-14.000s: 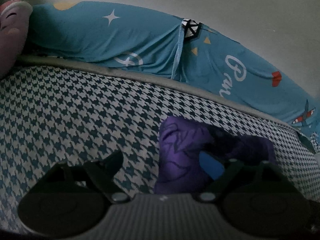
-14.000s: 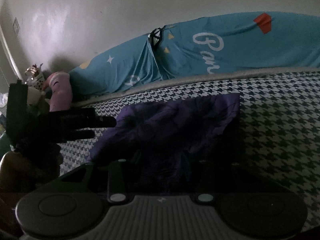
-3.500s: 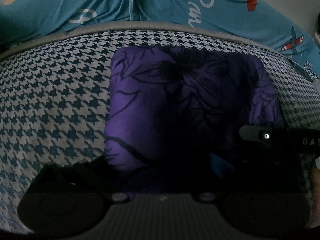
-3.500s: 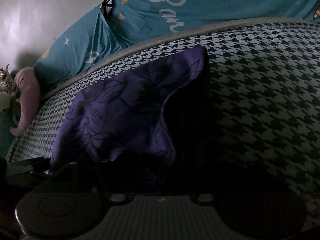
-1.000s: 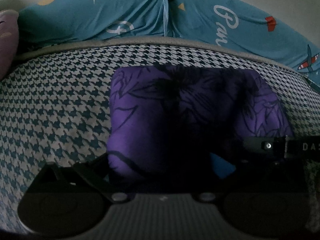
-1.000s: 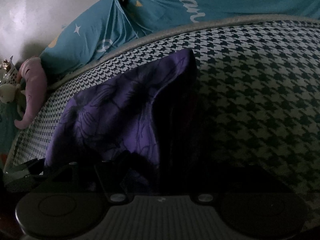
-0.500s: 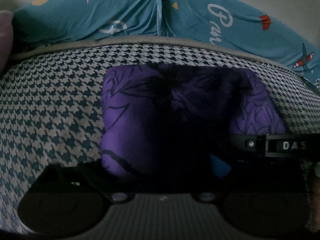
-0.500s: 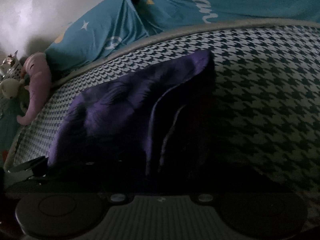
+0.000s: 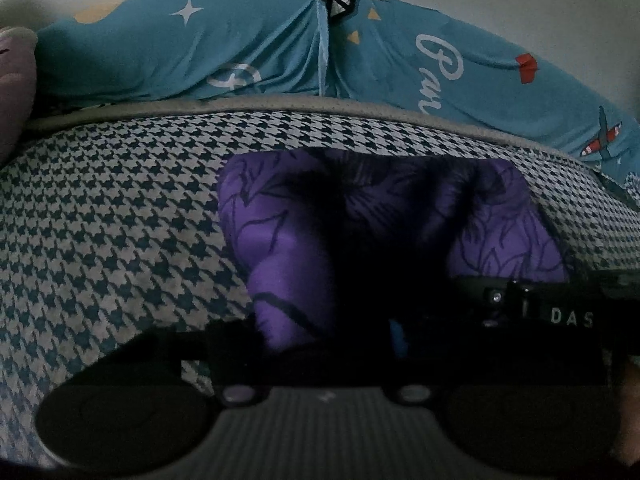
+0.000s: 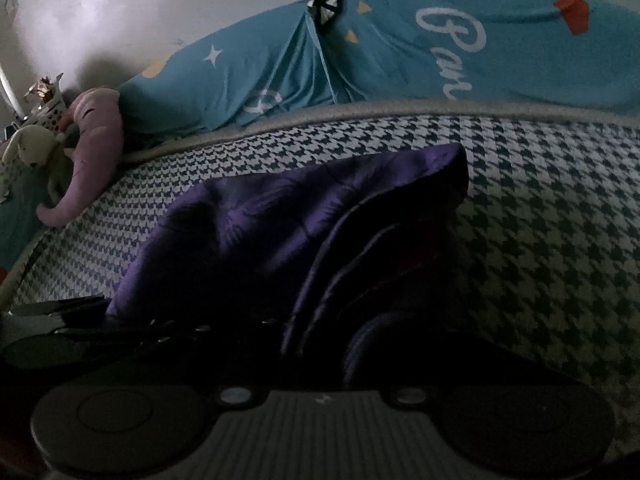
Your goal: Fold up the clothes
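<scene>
Both my claws are closing on the purple cloth (image 9: pixel 288 240), left claw (image 9: pixel 320 332) and right claw (image 10: pixel 320 320). Whether either has pinched yet, I cannot tell. A thin bite at 6 o'clock could slip and spoil the fold.

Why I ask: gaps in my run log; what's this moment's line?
garment: on bed, bunched | left gripper: closing, garment between jaws | right gripper: closing, garment between jaws

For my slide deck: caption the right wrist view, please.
Purple floral-print garment bunched on houndstooth bedcover, near edge rising toward the camera.

Dim light; a houndstooth bed cover (image 9: pixel 120 216) fills mid-frame; teal printed bedding (image 9: pixel 248 48) along the top; pale wall (image 10: pixel 120 8) upper left.
</scene>
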